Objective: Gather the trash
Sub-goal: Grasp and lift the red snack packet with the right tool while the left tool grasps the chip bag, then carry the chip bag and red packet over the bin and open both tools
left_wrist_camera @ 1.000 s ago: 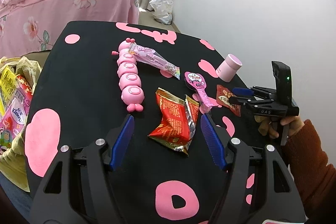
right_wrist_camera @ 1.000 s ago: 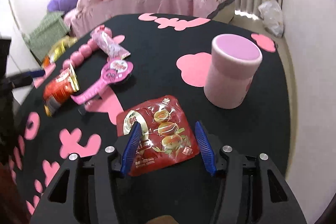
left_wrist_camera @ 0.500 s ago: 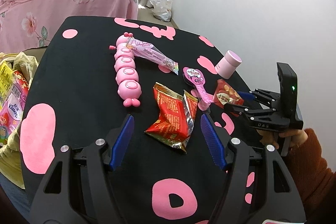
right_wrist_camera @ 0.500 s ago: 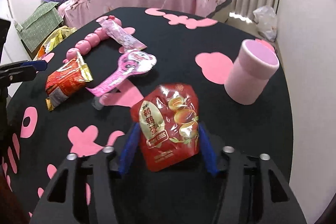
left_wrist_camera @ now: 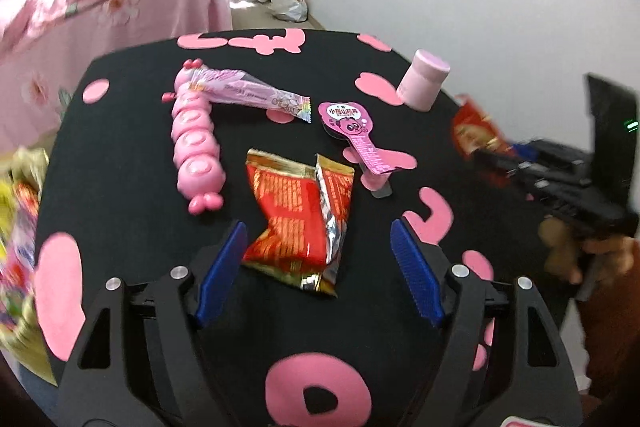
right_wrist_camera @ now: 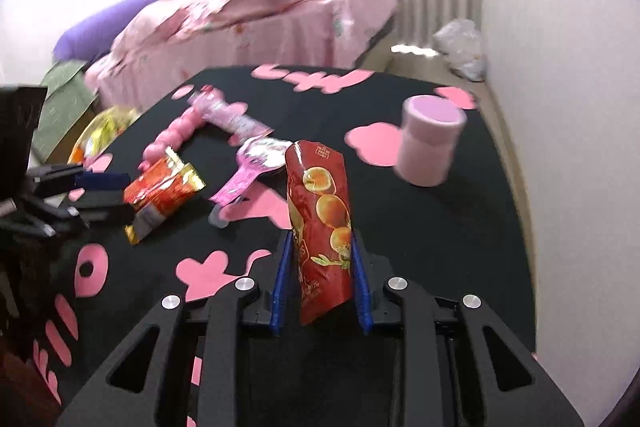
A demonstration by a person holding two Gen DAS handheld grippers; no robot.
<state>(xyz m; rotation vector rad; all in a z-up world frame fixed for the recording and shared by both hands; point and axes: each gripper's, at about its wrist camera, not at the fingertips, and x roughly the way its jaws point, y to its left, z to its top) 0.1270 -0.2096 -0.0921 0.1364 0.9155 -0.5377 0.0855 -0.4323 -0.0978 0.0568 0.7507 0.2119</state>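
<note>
My right gripper (right_wrist_camera: 320,267) is shut on a red snack packet (right_wrist_camera: 322,223) printed with round fruits and holds it upright above the black table (right_wrist_camera: 460,227). The packet also shows in the left wrist view (left_wrist_camera: 476,135), lifted at the right. My left gripper (left_wrist_camera: 320,247) is open, its blue pads either side of the near end of a crumpled red and gold wrapper (left_wrist_camera: 304,215) lying on the table. A pink lollipop-shaped packet (left_wrist_camera: 352,127) and a long pink wrapper (left_wrist_camera: 252,95) lie beyond it.
A pink caterpillar toy (left_wrist_camera: 194,143) lies left of the wrappers. A pink cup (left_wrist_camera: 424,83) stands near the table's far right edge. A bag of packets (left_wrist_camera: 16,227) hangs off the left edge. A pink bed (right_wrist_camera: 260,19) stands behind the table.
My right gripper has shut on the red fruit packet and lifted it off the table, turning it upright. My left gripper has come closer over the red and gold wrapper.
</note>
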